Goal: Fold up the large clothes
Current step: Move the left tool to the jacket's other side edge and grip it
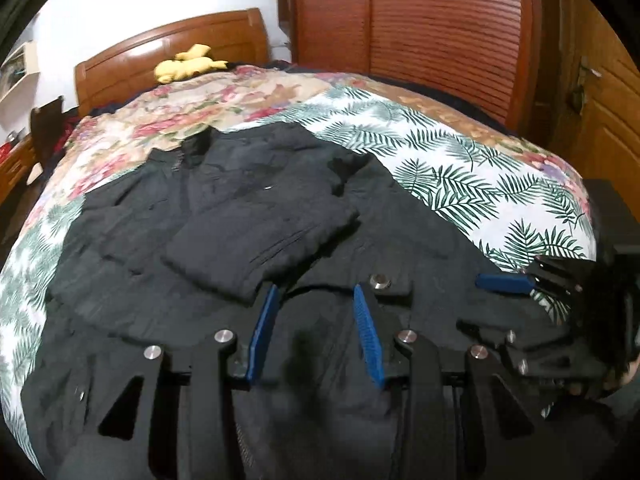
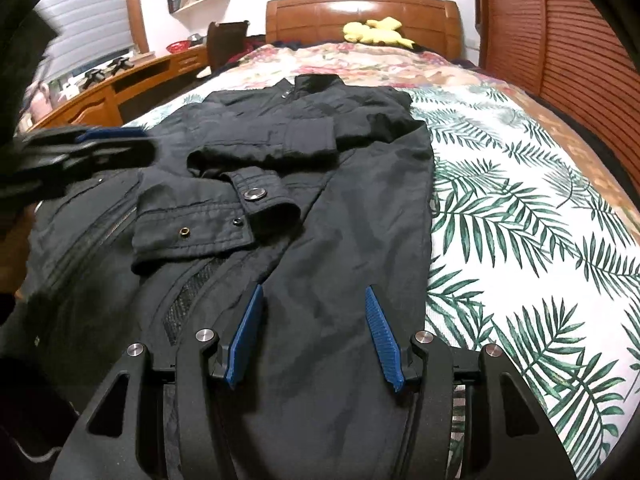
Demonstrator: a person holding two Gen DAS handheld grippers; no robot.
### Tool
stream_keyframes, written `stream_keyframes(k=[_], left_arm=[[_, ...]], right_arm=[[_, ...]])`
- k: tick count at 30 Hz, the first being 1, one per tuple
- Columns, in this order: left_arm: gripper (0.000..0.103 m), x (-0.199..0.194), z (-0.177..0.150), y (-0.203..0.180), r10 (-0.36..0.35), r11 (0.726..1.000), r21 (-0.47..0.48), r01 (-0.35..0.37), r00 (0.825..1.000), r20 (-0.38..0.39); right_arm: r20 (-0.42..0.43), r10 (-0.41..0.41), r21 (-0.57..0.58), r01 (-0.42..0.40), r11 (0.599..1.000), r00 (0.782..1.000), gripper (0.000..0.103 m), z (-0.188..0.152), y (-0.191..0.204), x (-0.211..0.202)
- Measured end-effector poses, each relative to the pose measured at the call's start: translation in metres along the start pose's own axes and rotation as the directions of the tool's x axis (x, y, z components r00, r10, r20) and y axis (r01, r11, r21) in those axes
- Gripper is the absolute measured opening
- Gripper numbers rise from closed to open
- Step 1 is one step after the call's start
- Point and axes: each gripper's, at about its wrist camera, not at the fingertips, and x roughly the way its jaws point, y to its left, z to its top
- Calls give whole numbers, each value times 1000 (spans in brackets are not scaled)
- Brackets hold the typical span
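A black jacket point(image 1: 256, 216) lies flat on the bed, collar toward the headboard, both sleeves folded across its front. It also shows in the right wrist view point(image 2: 328, 216), with a snap-button cuff point(image 2: 256, 194) on top. My left gripper point(image 1: 316, 288) is open and empty, hovering over the jacket's lower part. My right gripper point(image 2: 314, 288) is open and empty over the jacket's right side near the hem. The right gripper appears at the right edge of the left wrist view point(image 1: 504, 282); the left gripper appears blurred at the left of the right wrist view point(image 2: 116, 140).
The bed carries a palm-leaf sheet point(image 2: 520, 208) and a floral blanket point(image 1: 208, 108). A yellow plush toy point(image 2: 378, 32) lies by the wooden headboard point(image 2: 360, 12). A wooden wardrobe point(image 1: 440, 32) stands at the right, a desk point(image 2: 120, 84) at the left.
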Motion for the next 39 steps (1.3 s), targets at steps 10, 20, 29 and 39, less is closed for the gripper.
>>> stream_keyframes(k=[10, 20, 29, 39], left_arm=[[38, 60, 43, -10, -41, 998, 39, 45, 993, -111], [38, 112, 66, -23, -23, 997, 66, 38, 977, -214], [38, 137, 70, -31, 69, 993, 113, -41, 965, -252], [6, 122, 70, -28, 118, 979, 183, -84, 976, -185]], right_arm=[[-10, 14, 14, -14, 1000, 1000, 54, -1, -10, 0], [7, 25, 20, -25, 999, 1000, 54, -5, -16, -10], [8, 41, 8, -41, 999, 999, 54, -5, -15, -9], [9, 36, 11, -36, 999, 999, 54, -3, -16, -9]])
